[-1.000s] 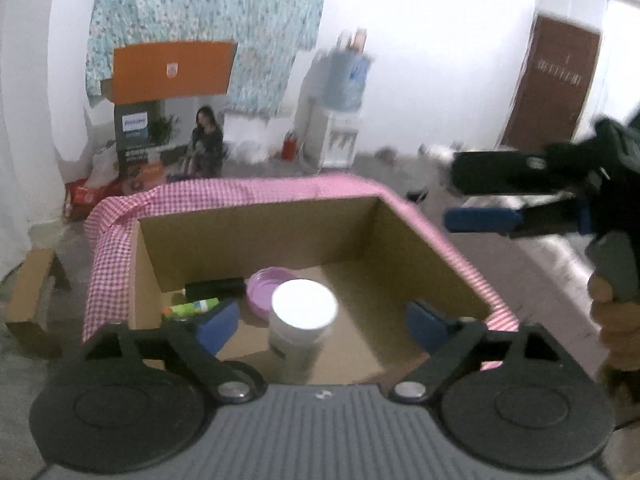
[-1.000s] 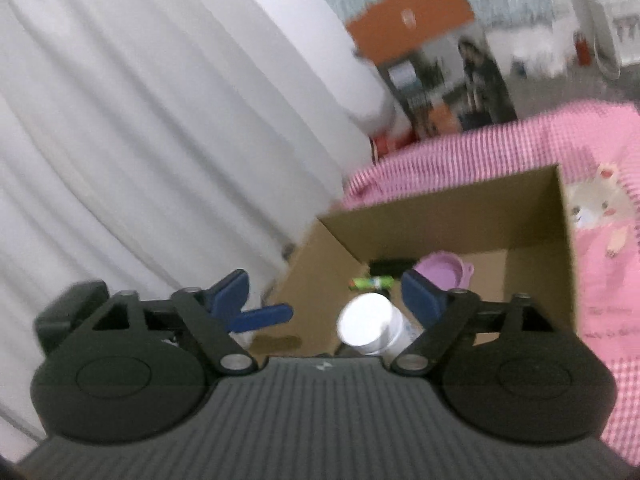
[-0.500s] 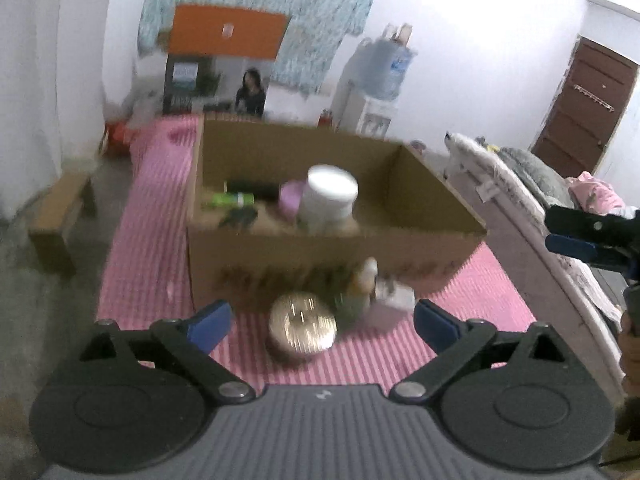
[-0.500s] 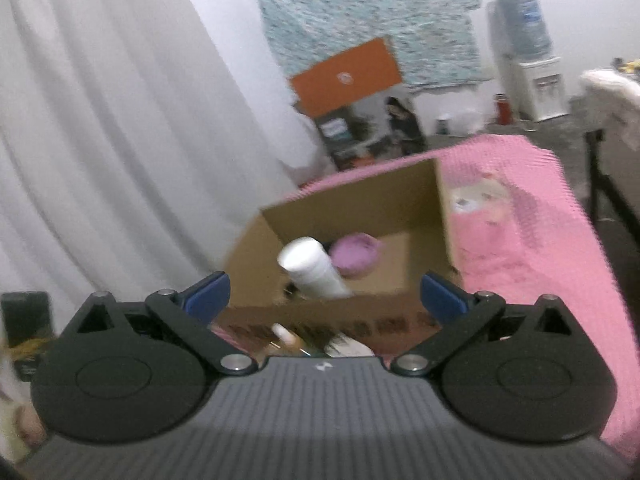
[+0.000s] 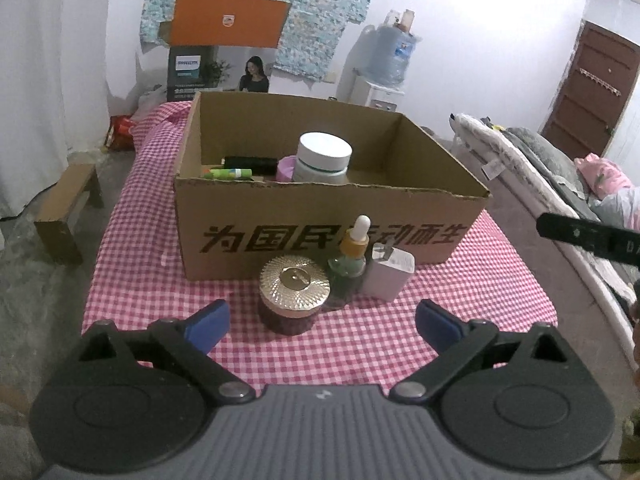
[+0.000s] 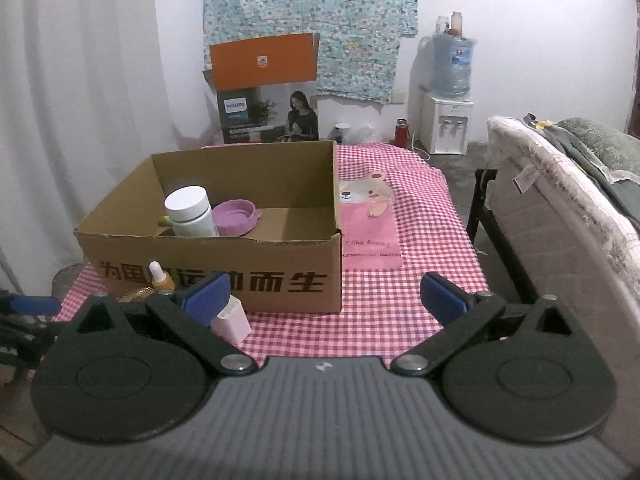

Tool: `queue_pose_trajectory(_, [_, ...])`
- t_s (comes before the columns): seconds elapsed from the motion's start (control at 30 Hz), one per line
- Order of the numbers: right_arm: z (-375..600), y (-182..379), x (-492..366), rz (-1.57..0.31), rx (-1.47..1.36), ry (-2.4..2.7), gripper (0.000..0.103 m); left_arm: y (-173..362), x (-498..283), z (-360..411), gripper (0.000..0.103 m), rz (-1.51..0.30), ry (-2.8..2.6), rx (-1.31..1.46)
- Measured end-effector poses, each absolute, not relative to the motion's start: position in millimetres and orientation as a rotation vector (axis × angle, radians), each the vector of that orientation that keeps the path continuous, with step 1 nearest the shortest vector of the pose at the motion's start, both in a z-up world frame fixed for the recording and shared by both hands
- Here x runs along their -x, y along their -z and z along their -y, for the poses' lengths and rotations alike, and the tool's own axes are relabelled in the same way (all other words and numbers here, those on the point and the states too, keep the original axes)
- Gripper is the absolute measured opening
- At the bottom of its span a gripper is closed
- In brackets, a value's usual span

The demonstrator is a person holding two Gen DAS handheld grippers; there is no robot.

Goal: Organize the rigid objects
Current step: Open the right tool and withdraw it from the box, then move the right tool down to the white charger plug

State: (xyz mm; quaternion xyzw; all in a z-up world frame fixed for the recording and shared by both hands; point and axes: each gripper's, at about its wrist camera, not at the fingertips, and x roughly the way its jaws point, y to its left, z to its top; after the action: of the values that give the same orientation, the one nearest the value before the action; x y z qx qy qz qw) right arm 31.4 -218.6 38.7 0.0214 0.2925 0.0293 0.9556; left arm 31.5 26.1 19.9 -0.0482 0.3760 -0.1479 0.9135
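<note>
An open cardboard box [image 5: 332, 216] [image 6: 224, 264] stands on a pink checked tablecloth [image 5: 480, 280]. Inside it are a white-lidded jar [image 5: 323, 158] [image 6: 190, 210], a purple bowl [image 6: 236, 222], a green tube [image 5: 226, 173] and a black item [image 5: 250, 162]. Before the box's front wall stand a gold-lidded jar [image 5: 294, 292], a dropper bottle [image 5: 350, 256] and a white plug adapter [image 5: 386, 274] [image 6: 232, 320]. My left gripper [image 5: 322, 320] hovers just short of the gold-lidded jar, its jaws opening and empty. My right gripper [image 6: 324, 298] is open and empty, facing the box's right corner.
A bed [image 6: 560, 200] runs along the right of the table. A low wooden bench [image 5: 68, 208] sits on the floor at the left. Behind the table are a printed carton [image 6: 268, 112] and a water dispenser [image 6: 446, 120]. White curtains hang on the left.
Both grippers have drawn back from over the box's inside and dropped lower. The box's front wall and the three items before it have come into view. Both pairs of jaws have widened.
</note>
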Motion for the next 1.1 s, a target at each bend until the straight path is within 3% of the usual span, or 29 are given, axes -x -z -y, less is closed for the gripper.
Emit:
queue_pose_trajectory(0.37, [239, -39, -26, -0.585, -0.235, -0.198, 0.102, -21, -32, -28, 0.103, -0.77, 0.341, 0.119])
queue_pose_trajectory(1.1, [239, -32, -20, -0.564, -0.32, -0.264, 0.102, -19, -26, -22, 0.103, -0.762, 0.387, 0.114])
